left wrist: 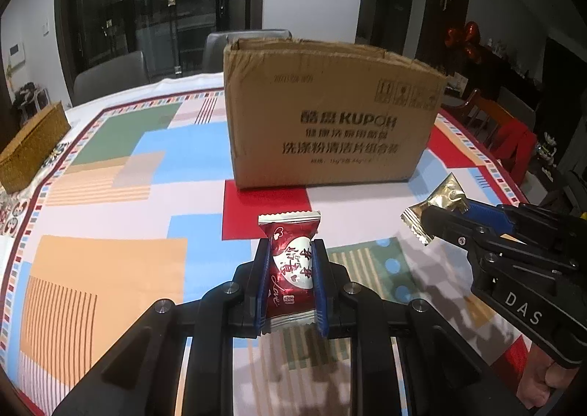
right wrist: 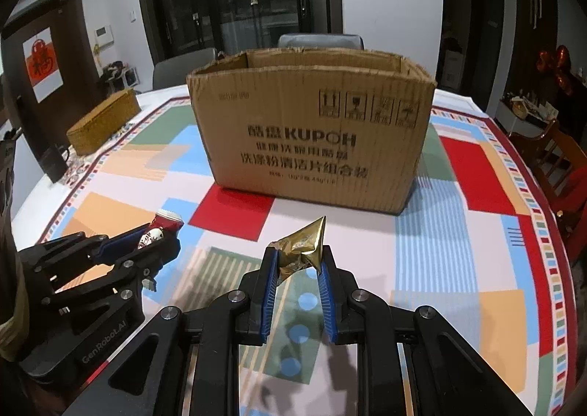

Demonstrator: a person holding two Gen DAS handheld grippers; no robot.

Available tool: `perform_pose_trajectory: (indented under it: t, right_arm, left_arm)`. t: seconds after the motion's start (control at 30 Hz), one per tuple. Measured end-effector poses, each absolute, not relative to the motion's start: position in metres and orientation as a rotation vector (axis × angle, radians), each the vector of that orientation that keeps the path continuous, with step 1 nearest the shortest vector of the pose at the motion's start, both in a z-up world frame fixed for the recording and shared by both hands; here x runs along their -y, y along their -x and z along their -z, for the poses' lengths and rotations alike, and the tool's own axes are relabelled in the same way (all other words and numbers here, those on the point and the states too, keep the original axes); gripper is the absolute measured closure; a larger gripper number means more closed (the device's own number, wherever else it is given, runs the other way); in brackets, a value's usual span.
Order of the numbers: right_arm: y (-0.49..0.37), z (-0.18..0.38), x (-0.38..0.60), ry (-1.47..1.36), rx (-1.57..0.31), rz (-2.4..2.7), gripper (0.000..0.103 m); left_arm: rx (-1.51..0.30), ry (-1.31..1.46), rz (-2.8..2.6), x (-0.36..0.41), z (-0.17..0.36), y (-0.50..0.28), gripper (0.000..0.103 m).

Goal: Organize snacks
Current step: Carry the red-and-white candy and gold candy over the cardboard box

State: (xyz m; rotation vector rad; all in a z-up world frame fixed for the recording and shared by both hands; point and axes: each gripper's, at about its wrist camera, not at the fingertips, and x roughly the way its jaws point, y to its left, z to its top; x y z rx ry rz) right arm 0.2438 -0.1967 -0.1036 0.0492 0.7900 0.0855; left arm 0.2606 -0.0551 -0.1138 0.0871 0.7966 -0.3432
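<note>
Through my left wrist camera, my left gripper (left wrist: 291,282) is clamped on a red candy (left wrist: 290,265), its long axis running straight ahead along my fingers. The open cardboard box (left wrist: 330,115) stands straight ahead on the patterned tablecloth (left wrist: 110,196), its rim above the candy.

Through my right wrist camera, my right gripper (right wrist: 299,262) pinches a gold candy (right wrist: 302,247), one corner pointing up toward the box (right wrist: 312,133). The box lies dead ahead; I judge both hands about equally near, needing lift over the rim.

Matt corrugated cardboard box (right wrist: 312,137), glossy red candy wrapper (left wrist: 291,269), crinkled shiny gold foil wrapper (right wrist: 302,251), printed cloth tablecloth (right wrist: 458,232).
</note>
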Motion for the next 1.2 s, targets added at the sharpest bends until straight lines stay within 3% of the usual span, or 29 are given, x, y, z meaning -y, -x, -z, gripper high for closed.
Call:
perform_pose_trajectory:
  t: [1.2]
  right_arm:
    - [-0.258, 0.013, 0.223, -0.045, -0.622, -0.032, 0.080]
  left_arm:
    - [-0.653, -0.080, 0.363, 0.071, 0.025, -0.294, 0.081]
